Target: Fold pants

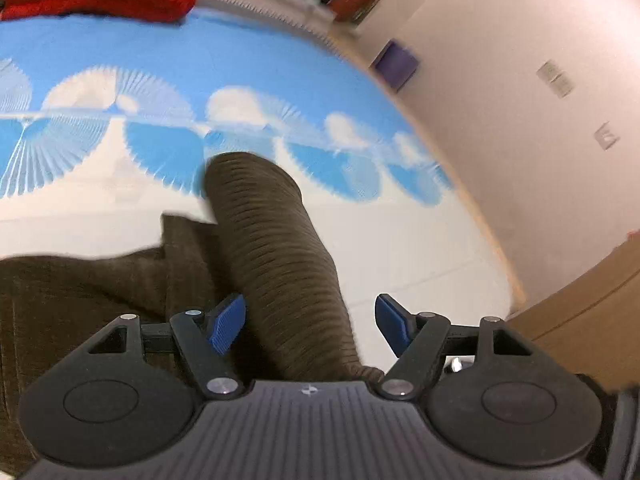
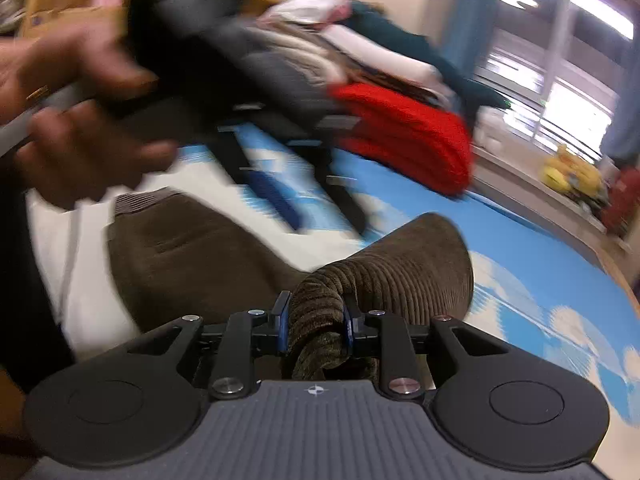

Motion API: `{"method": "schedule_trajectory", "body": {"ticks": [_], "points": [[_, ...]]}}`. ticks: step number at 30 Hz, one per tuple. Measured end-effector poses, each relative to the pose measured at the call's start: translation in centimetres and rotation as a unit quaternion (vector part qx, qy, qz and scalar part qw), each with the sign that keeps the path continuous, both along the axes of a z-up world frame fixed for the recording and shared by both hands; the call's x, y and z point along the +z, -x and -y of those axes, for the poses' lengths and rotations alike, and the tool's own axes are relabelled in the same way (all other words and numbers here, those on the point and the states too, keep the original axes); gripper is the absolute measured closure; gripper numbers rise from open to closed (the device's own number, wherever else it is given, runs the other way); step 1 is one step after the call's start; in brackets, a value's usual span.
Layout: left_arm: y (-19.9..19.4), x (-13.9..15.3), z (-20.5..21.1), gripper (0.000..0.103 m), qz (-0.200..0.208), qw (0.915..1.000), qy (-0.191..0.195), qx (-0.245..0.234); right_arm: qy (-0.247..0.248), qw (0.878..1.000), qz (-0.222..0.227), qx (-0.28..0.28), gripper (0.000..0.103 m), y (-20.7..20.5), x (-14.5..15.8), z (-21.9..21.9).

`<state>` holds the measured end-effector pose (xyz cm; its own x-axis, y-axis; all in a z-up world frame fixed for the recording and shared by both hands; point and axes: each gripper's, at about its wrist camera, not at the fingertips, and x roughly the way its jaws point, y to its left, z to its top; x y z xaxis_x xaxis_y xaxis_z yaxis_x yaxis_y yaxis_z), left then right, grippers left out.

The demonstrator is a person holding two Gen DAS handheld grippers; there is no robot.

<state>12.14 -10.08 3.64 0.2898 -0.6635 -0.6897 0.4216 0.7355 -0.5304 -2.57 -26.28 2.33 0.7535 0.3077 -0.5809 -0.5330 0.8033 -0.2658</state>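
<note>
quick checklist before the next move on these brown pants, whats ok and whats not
1. Right gripper shut on the brown pants: ok.
2. Left gripper gripping fabric: not ok, jaws open with the pant leg between them.
3. Pants lying flat: not ok, bunched and lifted.
4. Red garment apart from the pants: ok.
5. Blue and white sheet has bare space ahead: ok.
6. Legs aligned: cannot tell, view is blurred.

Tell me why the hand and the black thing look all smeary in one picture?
In the right wrist view the hand and the left gripper it holds are streaked with motion blur, while the right gripper clamped on the brown pants looks sharp; the window glares white. In the left wrist view the blur is milder, and the fisheye lens bends the blue bedspread into a curve.
</note>
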Motion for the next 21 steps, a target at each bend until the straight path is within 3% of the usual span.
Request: {"method": "schedule_trajectory", "body": {"ticks": [4, 5, 7, 11, 14, 18, 21], "points": [[-1.1, -3.2, 2.4, 0.042, -0.037, 0.9945, -0.097, 0.010, 0.024, 0.999, -0.011, 0.036, 0.077, -0.1, -1.2, -1.7], [-1.4, -3.6, 2.6, 0.049, -0.044, 0.9934, -0.105, 0.014, 0.028, 0.999, -0.015, 0.038, 0.077, -0.3, -1.6, -1.9], [-2.1, -4.2, 3.0, 0.054, -0.056, 0.9924, -0.108, 0.018, 0.027, 0.999, -0.024, 0.036, 0.078, -0.8, -2.1, -1.8], [-1.7, -3.7, 3.5, 0.074, -0.039, 0.9926, -0.115, 0.005, 0.023, 0.999, -0.032, 0.026, 0.078, -1.2, -2.3, -1.6], [-1.2, -3.6, 3.6, 0.078, -0.016, 0.9924, -0.121, -0.011, 0.017, 0.999, -0.046, 0.015, 0.074, -0.7, -2.1, -1.3], [-0.5, -2.6, 2.0, 0.079, 0.010, 0.9923, -0.124, -0.003, -0.011, 0.998, -0.055, -0.002, 0.053, -1.0, -0.8, -1.0], [-0.4, -1.8, -0.9, 0.080, 0.017, 0.9912, -0.129, 0.021, -0.091, 0.993, -0.067, -0.022, 0.042, -1.9, 1.1, 0.0]]}}
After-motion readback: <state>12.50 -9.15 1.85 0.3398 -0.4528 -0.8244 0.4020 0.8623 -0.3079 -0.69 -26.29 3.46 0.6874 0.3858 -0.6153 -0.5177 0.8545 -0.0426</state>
